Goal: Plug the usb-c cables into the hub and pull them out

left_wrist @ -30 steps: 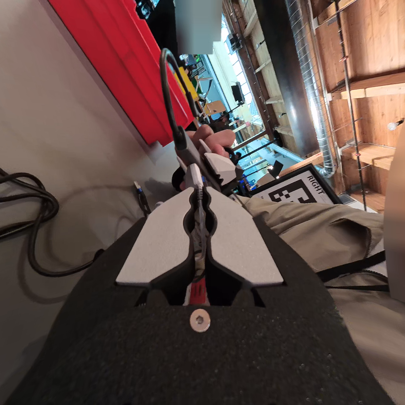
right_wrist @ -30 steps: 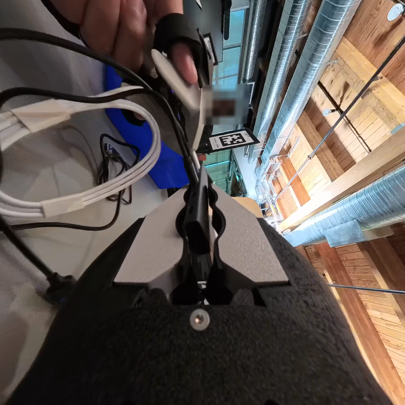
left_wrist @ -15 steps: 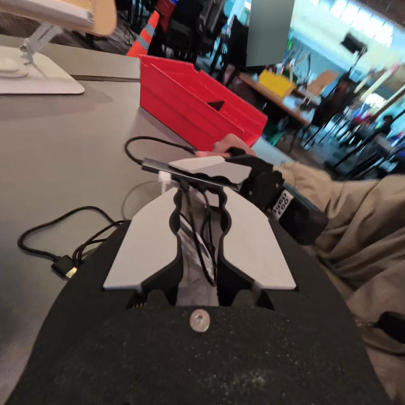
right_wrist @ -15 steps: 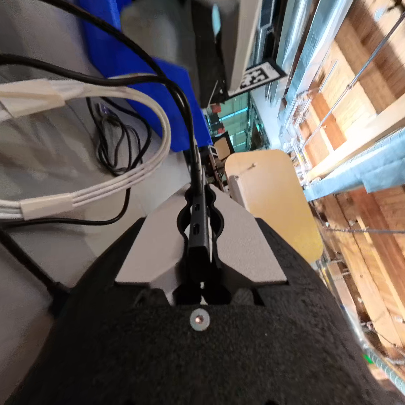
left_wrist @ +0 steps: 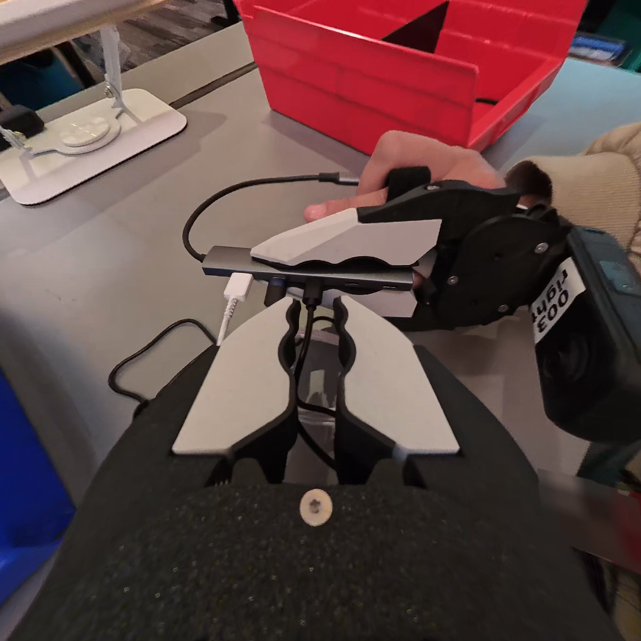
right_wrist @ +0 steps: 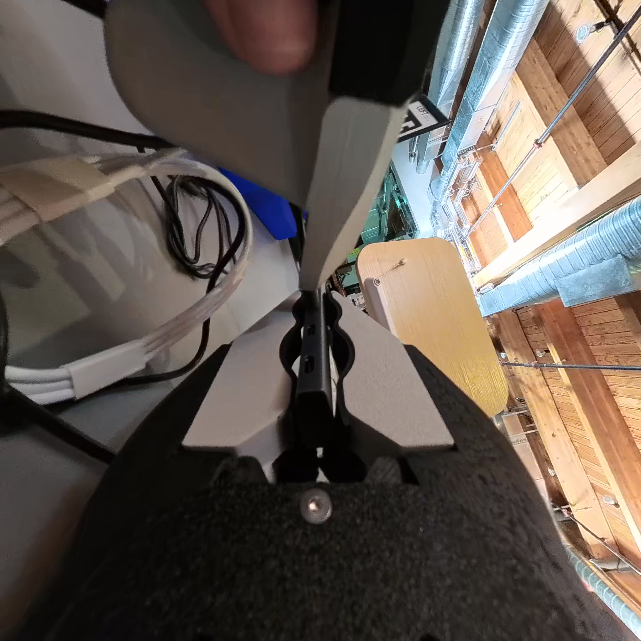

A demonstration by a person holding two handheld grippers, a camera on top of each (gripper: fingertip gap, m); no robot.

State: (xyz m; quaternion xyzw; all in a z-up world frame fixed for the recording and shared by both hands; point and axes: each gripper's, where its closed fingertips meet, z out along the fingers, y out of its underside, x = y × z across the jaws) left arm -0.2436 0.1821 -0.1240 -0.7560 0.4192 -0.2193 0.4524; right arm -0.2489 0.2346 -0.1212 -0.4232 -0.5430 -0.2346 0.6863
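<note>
L claw (left_wrist: pixel 314 305): fingers standing apart w/ a narrow gap, gripping nothing; a black cable (left_wrist: pixel 305 350) is running loose through the gap up to the hub. R claw (left_wrist: pixel 333 274) is reaching in from the right, jaws clamping flat on top & bottom of the grey hub (left_wrist: pixel 239 265), holding it level above the desk (left_wrist: pixel 86 263). In the R wrist view the R claw (right_wrist: pixel 317 305) is pinching the hub (right_wrist: pixel 314 360) edge-on, two open ports facing the camera.

Hub front edge is carrying, L to R, a white plug (left_wrist: pixel 238 287), a dark plug w/ blue insert (left_wrist: pixel 276 288) & the black plug (left_wrist: pixel 313 288); further ports to the right are sitting free. The hub's own lead (left_wrist: pixel 222 197) is looping from its left end back toward the person's hand (left_wrist: pixel 409 166).

Toward the desk's far edge a red bin (left_wrist: pixel 381 69) is standing; a white stand base (left_wrist: pixel 93 138) is sitting at the far-left corner.
</note>
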